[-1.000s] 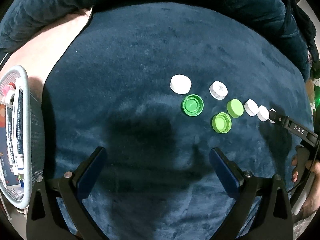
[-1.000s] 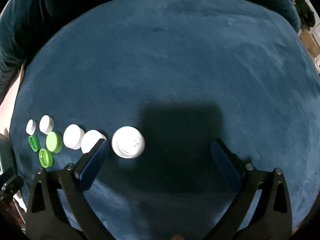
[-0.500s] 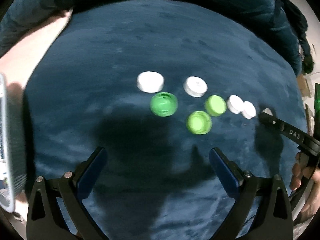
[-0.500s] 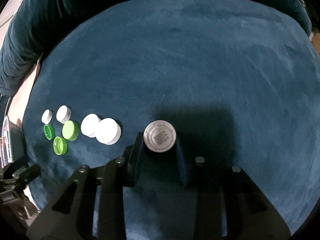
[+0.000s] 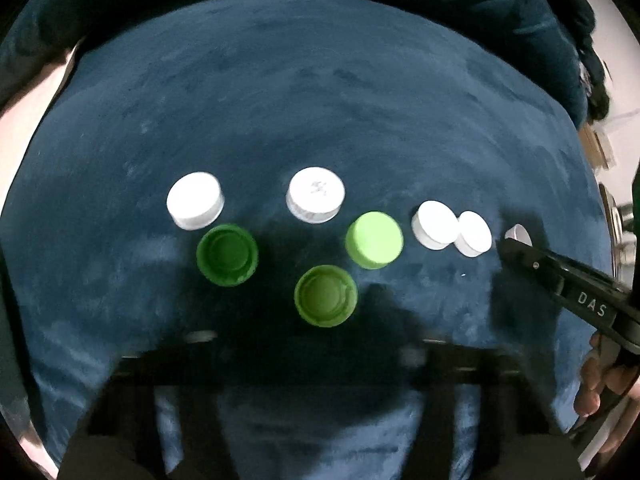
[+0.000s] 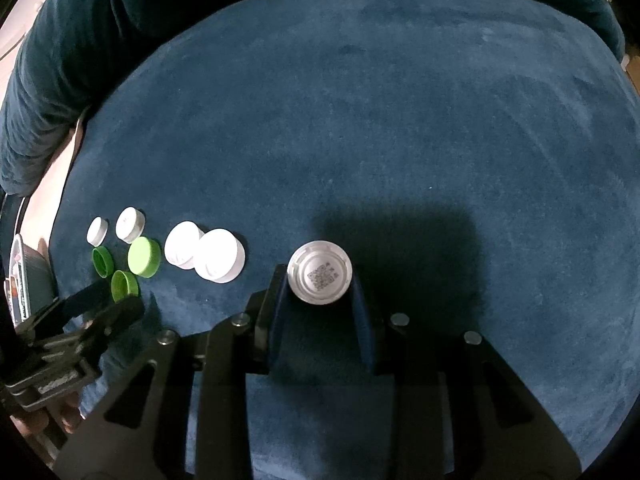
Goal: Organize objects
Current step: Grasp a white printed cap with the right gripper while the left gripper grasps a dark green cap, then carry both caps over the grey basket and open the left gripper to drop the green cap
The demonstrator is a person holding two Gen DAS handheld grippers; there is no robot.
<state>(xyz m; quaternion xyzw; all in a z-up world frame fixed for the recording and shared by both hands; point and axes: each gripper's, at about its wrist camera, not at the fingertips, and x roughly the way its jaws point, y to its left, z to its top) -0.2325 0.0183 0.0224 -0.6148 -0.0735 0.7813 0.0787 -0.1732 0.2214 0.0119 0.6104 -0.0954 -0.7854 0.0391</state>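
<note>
Bottle caps lie in a loose row on blue plush cloth [image 5: 320,100]. My left gripper [image 5: 326,322] is smeared with motion. Its jaws are closing around an upturned light green cap [image 5: 326,296] that sits between them. Beside it are a dark green cap [image 5: 227,254], a second light green cap [image 5: 374,240] and several white caps [image 5: 316,195]. My right gripper [image 6: 320,284] is shut on a white cap with a printed code [image 6: 320,272], right of the row. In the right wrist view, the left gripper [image 6: 120,300] reaches the light green cap [image 6: 125,285].
A mesh basket [image 6: 24,280] with packets stands past the cloth's left edge. A person's dark sleeve [image 6: 60,80] lies along the far left rim, and a hand [image 5: 600,384] holds the right gripper's handle. Bare cloth stretches beyond and right of the caps.
The left gripper came in over the caps and its wide-open jaws swung in around the upturned light green cap. The right gripper's jaws closed on the white cap and have stayed there.
</note>
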